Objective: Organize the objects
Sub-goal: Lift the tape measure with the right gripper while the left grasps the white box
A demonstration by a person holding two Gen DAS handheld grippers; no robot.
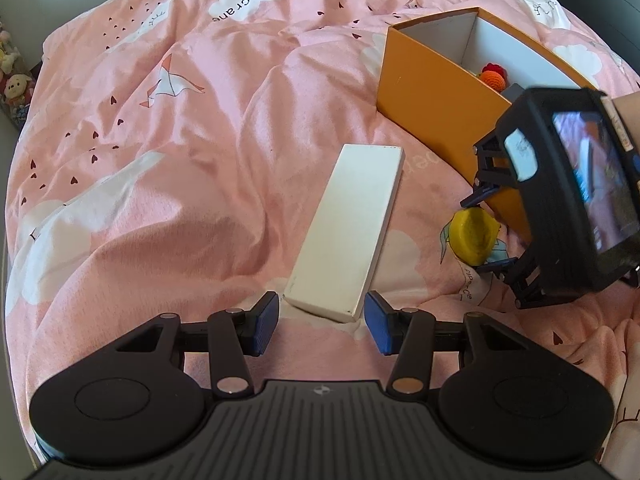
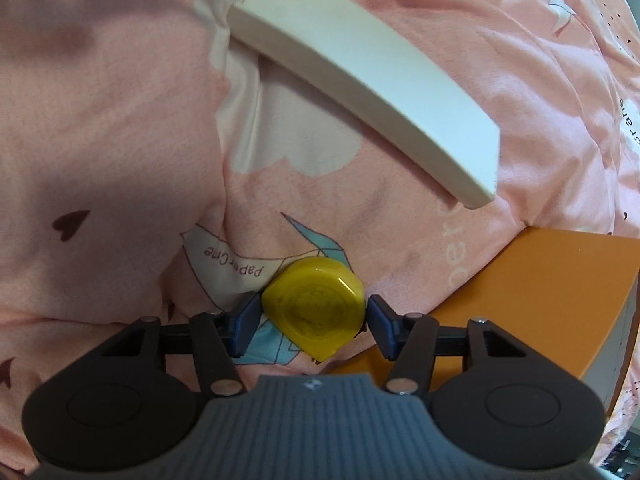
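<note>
A flat white box lies on the pink quilt, and its near end sits just ahead of my left gripper's spread blue pads, which do not visibly press on it. A yellow rounded cap rests on the quilt beside the orange box. My right gripper points down over the cap with one pad on each side. The left pad is at the cap's edge and a small gap shows at the right pad, so it is open.
The orange box is open-topped and white inside, and holds a small orange and red crochet toy. The rumpled pink quilt covers the whole bed. Plush toys stand past the bed's far left edge. A person's wrist holds the right gripper.
</note>
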